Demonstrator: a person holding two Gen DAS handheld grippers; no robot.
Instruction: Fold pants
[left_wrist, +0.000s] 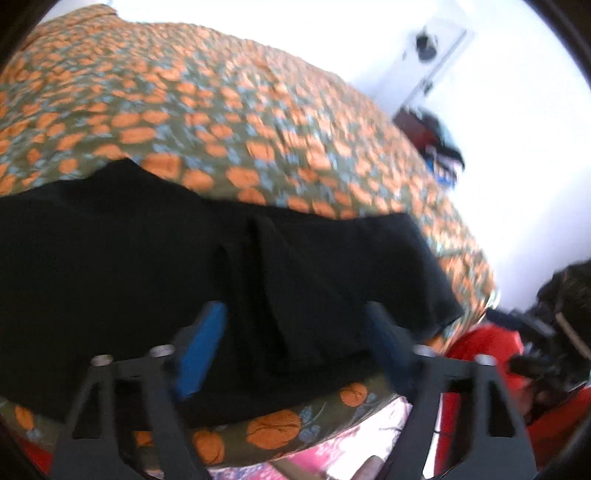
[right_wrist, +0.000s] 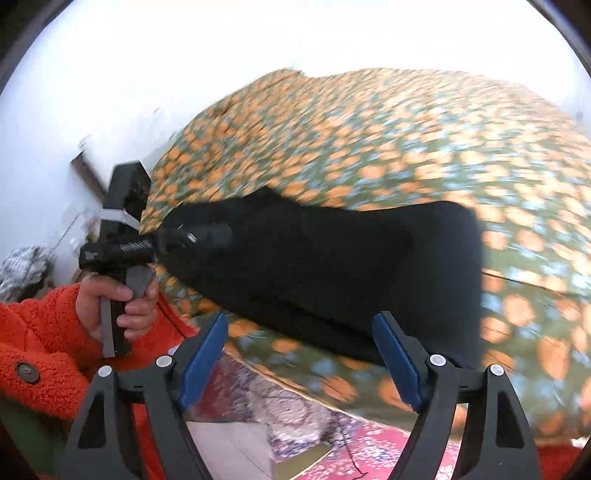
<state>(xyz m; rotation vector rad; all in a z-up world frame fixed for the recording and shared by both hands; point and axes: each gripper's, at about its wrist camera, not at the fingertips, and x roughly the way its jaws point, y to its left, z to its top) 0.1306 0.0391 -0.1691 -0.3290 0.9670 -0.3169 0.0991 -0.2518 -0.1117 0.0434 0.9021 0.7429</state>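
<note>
Black pants (left_wrist: 147, 258) lie folded into a long band on a bedspread printed with orange pumpkins (left_wrist: 221, 110). My left gripper (left_wrist: 295, 332) hangs low over their near edge. Its blue pads (left_wrist: 201, 347) stand apart on either side of a cloth fold, not pressing on it. In the right wrist view the pants (right_wrist: 351, 266) run across the bedspread (right_wrist: 406, 147). There the left gripper (right_wrist: 199, 236), held by a hand (right_wrist: 118, 306), reaches onto their left end. My right gripper (right_wrist: 301, 350) is open in front of the pants' near edge, with nothing between its pads (right_wrist: 397, 354).
The person's orange fleece sleeve (right_wrist: 37, 332) is at the lower left. A pink patterned rug (right_wrist: 369, 443) lies on the floor below the bed's edge. Dark furniture with clutter (left_wrist: 436, 144) stands against the white wall beyond the bed.
</note>
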